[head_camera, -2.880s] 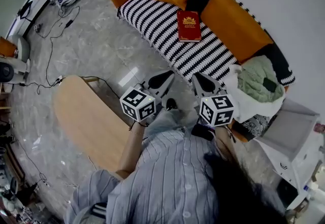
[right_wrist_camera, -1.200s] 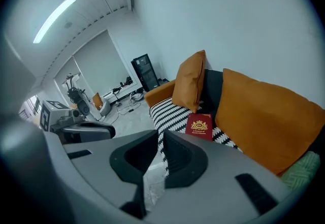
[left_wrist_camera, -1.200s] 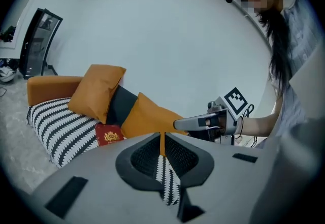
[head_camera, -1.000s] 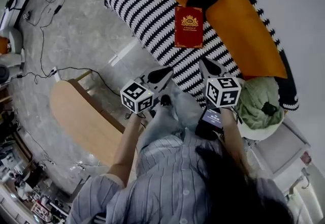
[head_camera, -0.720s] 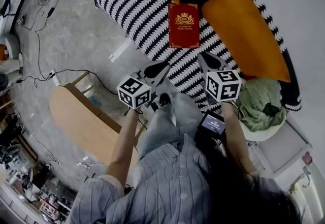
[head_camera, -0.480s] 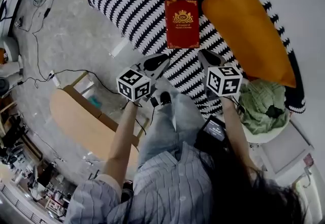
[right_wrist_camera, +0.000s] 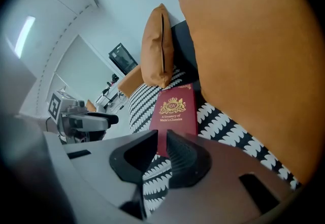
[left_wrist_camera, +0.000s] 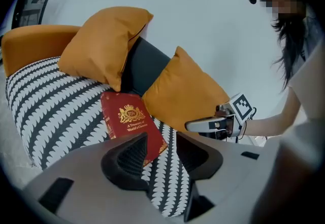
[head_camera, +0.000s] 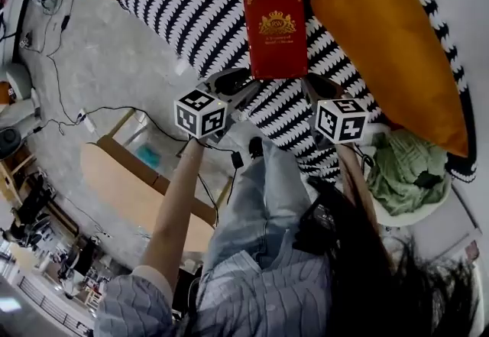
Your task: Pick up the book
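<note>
A red book [head_camera: 275, 34] with a gold crest lies flat on the black-and-white sofa seat [head_camera: 191, 14], its far end against the cushions. My left gripper [head_camera: 233, 82] hovers just short of the book's near left corner. Its jaws are opening, with nothing between them, and in the left gripper view [left_wrist_camera: 161, 144] the book [left_wrist_camera: 129, 119] lies just beyond the tips. At the near right corner, my right gripper [head_camera: 321, 85] is shut and empty. The book [right_wrist_camera: 175, 111] sits straight ahead of it in the right gripper view [right_wrist_camera: 163, 139].
Orange cushions [head_camera: 390, 30] and a dark one [left_wrist_camera: 144, 65] lean on the sofa back behind the book. A green garment [head_camera: 409, 167] lies at the right. A wooden table [head_camera: 137, 190] and cables [head_camera: 114, 110] are on the floor to the left. The person's legs [head_camera: 263, 183] are below the grippers.
Both grippers have come down and forward towards the sofa, now close to the book's near edge. The left jaws have parted; the right jaws stay shut.
</note>
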Motion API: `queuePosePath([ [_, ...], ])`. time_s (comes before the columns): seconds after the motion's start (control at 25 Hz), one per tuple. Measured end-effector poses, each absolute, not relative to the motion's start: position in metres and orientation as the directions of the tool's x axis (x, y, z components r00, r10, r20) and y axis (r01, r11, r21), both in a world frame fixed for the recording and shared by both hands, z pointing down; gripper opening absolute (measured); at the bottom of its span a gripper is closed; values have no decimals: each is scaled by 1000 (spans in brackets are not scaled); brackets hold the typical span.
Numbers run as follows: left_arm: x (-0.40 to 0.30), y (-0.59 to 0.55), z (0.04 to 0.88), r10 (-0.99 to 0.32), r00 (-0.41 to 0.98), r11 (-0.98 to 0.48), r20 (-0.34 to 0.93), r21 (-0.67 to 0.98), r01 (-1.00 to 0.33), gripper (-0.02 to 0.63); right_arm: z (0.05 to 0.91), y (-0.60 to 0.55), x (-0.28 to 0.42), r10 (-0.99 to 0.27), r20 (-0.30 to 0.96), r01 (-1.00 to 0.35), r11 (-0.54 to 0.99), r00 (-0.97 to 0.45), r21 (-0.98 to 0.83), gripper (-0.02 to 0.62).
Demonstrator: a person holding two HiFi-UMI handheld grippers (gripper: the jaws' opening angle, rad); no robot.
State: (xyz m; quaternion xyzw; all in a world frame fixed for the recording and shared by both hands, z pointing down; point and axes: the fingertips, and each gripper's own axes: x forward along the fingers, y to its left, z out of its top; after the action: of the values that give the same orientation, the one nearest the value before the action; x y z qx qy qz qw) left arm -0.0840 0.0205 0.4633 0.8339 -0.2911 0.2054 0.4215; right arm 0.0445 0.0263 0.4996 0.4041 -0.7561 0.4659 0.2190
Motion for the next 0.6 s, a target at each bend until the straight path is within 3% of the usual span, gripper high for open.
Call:
queuePosePath([
  [0.2,-101,-4,500,-266,729,-457,631,583,-672,196,532,14,37,-409,722,-826,186,-557,-532,44],
  [0.52,-108,-41,544,-316,713,-317,626,639,-701,222,569,13,51,-402,721,-813,119,-565,-570,52],
  [0.6,-110,-47,555,-320,710,-291,627,649,-703,232,573,13,46,-382,701,-790,162,-602,-591,159],
])
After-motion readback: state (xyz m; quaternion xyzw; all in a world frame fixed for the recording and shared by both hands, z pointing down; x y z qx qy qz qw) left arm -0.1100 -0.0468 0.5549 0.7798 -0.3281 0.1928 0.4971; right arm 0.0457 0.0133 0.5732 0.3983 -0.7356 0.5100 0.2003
